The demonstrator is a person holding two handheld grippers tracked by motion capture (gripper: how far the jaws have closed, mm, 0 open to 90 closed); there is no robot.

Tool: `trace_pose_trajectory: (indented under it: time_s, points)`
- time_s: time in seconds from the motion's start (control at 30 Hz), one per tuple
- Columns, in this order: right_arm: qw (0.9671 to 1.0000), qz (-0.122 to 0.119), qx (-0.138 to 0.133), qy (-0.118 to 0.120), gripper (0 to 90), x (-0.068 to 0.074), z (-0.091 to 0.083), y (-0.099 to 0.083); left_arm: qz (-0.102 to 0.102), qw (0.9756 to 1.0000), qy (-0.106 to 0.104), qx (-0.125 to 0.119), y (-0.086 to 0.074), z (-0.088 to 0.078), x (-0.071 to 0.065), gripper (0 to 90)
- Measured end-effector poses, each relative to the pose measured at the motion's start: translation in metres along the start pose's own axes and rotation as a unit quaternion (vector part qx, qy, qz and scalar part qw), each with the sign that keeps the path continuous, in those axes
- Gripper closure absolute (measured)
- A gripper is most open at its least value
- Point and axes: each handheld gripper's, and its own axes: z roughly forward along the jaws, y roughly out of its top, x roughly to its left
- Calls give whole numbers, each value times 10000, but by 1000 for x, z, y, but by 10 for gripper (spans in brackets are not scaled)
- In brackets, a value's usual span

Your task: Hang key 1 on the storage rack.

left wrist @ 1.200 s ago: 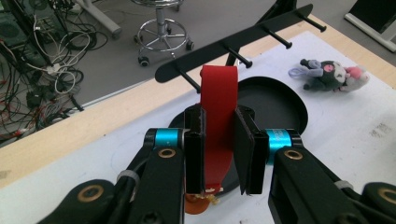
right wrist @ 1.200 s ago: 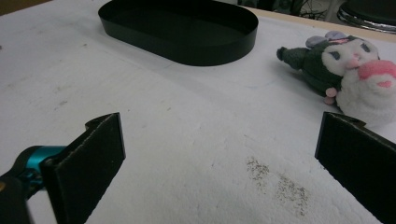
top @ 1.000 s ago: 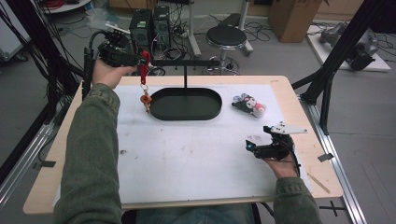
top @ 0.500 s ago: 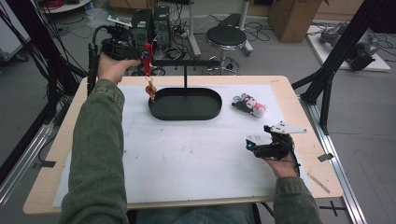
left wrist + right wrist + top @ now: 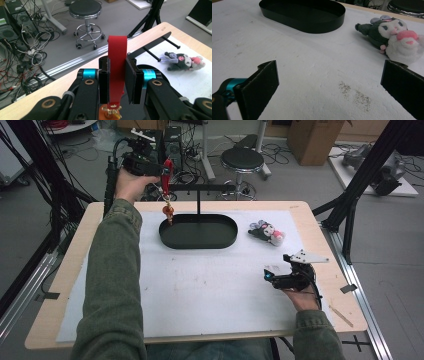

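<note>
Gripping the red strap (image 5: 117, 70) between our left fingers (image 5: 131, 80), we have carried its charm (image 5: 168, 211) up and right, so it now hangs over the tray's (image 5: 198, 241) far-left rim, near the rack (image 5: 200, 187). Our right gripper (image 5: 270, 276) rests wide open on the desk (image 5: 210, 285).

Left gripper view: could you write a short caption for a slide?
Left gripper shut on a red strap, with plush toys on the table.
</note>
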Motion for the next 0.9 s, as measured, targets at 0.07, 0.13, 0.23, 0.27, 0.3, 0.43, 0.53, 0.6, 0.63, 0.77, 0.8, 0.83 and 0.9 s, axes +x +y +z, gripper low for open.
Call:
trace_pose_trajectory:
  time_s: [0.07,0.13,0.23,0.27,0.3,0.43,0.53,0.6,0.63,0.77,0.8,0.83,0.9]
  points:
    - [10000,43,-3,-1,7,0,0,0,-55,10000,-5,-45,0,3,2,752]
    - [10000,20,17,-6,7,0,0,0,-128,9998,-60,-130,0,7,4,752]
    - [10000,8,66,-2,7,1,1,-1,-226,9995,-73,-213,0,13,10,752]
    - [10000,2,84,-11,7,1,2,-1,-239,9994,-47,-230,-1,14,12,752]
    - [9999,4,101,-16,7,2,2,-1,-274,9993,-7,-253,-1,15,14,752]
    - [9999,-4,144,-80,7,1,2,-1,-536,9970,-60,-561,-2,20,23,751]
    - [9998,56,145,-110,7,1,2,-2,-497,9965,-77,-663,-1,22,22,750]
    - [9998,63,117,-121,7,1,0,-2,-496,9967,57,-636,-2,24,23,749]
    - [9999,70,87,-130,7,0,0,-1,-544,9968,96,-585,-2,25,24,747]
    - [9998,153,57,-92,7,0,-2,-3,-1112,9916,-428,-504,-7,27,32,559]
    - [9998,159,89,-66,7,0,-2,-4,-1209,9896,-563,-541,-9,26,33,512]
    - [9998,158,117,-54,7,0,-1,-4,-1261,9883,-670,-536,-11,26,35,452]
    - [9998,155,117,-62,7,0,-1,-4,-1164,9906,-614,-376,-14,24,36,275]
